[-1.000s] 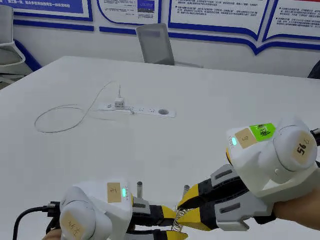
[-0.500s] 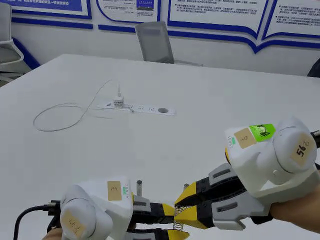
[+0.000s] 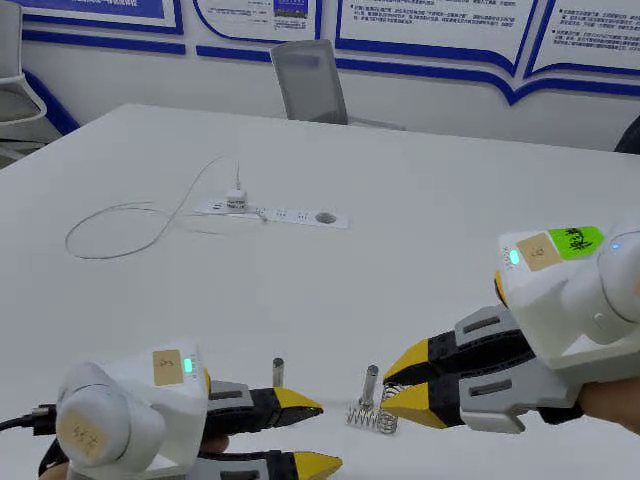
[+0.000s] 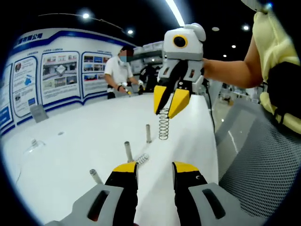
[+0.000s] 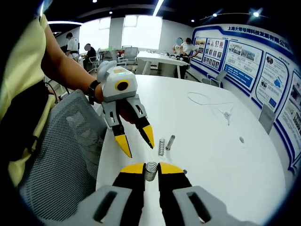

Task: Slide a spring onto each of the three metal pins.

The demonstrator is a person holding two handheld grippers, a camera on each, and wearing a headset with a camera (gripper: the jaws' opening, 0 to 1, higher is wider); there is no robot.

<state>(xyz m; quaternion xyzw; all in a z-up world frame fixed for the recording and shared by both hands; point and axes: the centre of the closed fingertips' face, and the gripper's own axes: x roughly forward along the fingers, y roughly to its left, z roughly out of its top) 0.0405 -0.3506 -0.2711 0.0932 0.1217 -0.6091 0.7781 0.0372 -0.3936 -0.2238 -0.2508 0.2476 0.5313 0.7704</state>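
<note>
**Right gripper** (image 5: 151, 169): the yellow-tipped jaws are closed to a narrow gap and pinch one end of a small coiled steel spring (image 5: 151, 170). In the left gripper view this held spring (image 4: 163, 126) hangs straight down from the tips, clear of the white table (image 3: 430, 230). Its lower end is near the farthest of three short upright grey metal pins (image 4: 148, 133).

**Left gripper** (image 4: 154, 172): the jaws are parted with nothing between them, and the tips sit low over the table, pointing toward the right gripper.

**Pins:** in the left gripper view the three stand in a row, with the middle pin (image 4: 128, 151) and the nearest pin (image 4: 95, 176) completing the line. None carries a spring.

**Loose second spring** (image 3: 372, 420): it lies on its side on the table between the two grippers, just beside the foot of the middle pin.

**Background, head view:**
- a white power strip (image 3: 275, 216) with a thin white cable (image 3: 110, 235) looping to its left, well apart from the pins
- a grey chair (image 3: 310, 85) at the far table edge
- blue-bordered wall posters (image 3: 430, 25) behind the chair
</note>
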